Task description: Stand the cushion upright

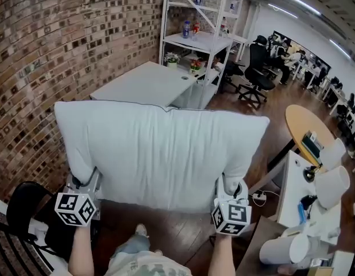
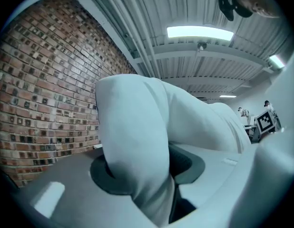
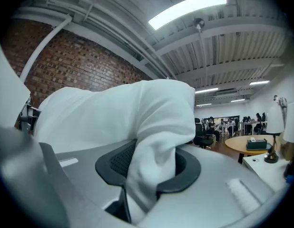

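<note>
Between the left claw [image 1: 85,184] and right claw [image 1: 231,192], the cushion [image 1: 160,151] is being held spread, each clamped on a near corner, probably for tipping upright.

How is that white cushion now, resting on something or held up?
Held up, spread wide. The left gripper and right gripper each pinch a near corner of the cushion; bare floor shows below it.

The head view looks steeply down from above on the cushion [image 1: 160,154], the left gripper [image 1: 87,181] and the right gripper [image 1: 231,190]. Each gripper view sits close behind its own jaws, facing level along them. All three share the cushion and the brick wall [image 1: 57,45].
</note>
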A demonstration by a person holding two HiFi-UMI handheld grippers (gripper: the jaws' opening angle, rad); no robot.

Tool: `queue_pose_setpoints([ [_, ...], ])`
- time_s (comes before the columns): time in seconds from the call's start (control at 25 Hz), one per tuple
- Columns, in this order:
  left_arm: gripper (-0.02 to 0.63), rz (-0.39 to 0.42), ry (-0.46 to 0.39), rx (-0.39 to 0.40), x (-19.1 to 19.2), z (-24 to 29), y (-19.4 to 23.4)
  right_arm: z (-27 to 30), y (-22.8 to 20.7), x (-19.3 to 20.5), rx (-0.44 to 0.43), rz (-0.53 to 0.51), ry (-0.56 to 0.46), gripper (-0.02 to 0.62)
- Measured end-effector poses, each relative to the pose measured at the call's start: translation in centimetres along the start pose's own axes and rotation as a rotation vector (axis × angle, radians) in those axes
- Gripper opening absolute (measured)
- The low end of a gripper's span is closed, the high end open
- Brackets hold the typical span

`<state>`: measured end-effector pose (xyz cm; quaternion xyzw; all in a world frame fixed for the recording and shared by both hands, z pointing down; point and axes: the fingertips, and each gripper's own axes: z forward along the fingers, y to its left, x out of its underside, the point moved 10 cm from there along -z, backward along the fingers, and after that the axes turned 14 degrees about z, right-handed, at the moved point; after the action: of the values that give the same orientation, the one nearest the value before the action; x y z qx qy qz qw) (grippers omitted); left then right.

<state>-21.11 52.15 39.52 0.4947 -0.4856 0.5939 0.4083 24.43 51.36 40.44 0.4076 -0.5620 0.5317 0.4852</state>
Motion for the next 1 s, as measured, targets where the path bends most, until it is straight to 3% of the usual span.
queue_pose_setpoints([
  [0.28,0.199,-0.007,0.008,0.014,0.7,4.5,-0.2,3.8,-1.5,0.3,0.016,-0.007,0.015,0.132],
  [1.0,0.199,-0.037,0.032,0.082,1.1,20.9,4.5,18.2,-1.5,-1.3,0.08,-0.028,0.042,0.133],
])
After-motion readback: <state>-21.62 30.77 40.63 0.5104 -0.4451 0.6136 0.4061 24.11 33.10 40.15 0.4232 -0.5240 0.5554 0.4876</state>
